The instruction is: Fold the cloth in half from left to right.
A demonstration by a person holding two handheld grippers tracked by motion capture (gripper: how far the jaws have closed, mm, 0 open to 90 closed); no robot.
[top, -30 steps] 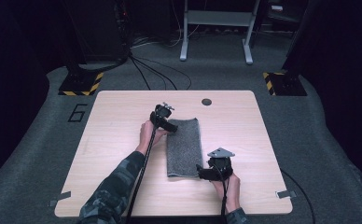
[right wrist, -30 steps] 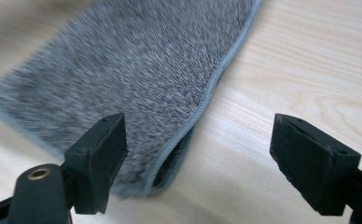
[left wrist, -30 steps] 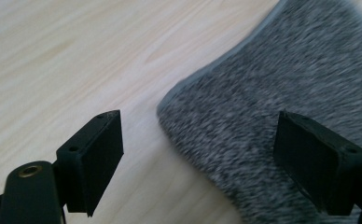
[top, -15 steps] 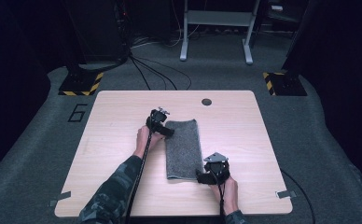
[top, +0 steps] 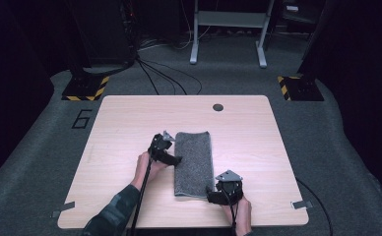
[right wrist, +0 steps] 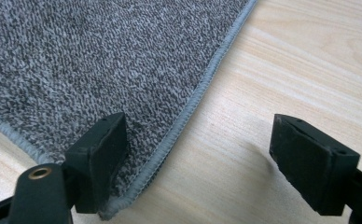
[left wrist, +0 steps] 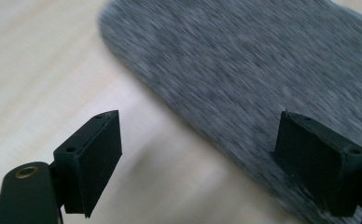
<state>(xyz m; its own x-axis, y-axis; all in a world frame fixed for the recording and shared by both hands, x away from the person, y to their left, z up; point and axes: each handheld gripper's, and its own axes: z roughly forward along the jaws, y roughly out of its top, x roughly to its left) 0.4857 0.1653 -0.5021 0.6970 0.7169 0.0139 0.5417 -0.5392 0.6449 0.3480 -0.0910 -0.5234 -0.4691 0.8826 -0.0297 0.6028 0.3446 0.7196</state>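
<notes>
Presently: both grippers close in on a folded towel (top: 194, 162).
Towel: grey, flat on the table (top: 258, 142), near its middle, long axis running away from the person.
Left gripper (top: 172, 158): released, jaws wide, at the towel's left edge; one pad (left wrist: 323, 158) over cloth, the other over bare wood.
Right gripper (top: 212, 192): released, straddling the towel's near right corner (right wrist: 123, 205); hem between the jaws.
Technique, judged: lower each pad flush to the wood, slide one under the hem, then pinch all layers before lifting.
</notes>
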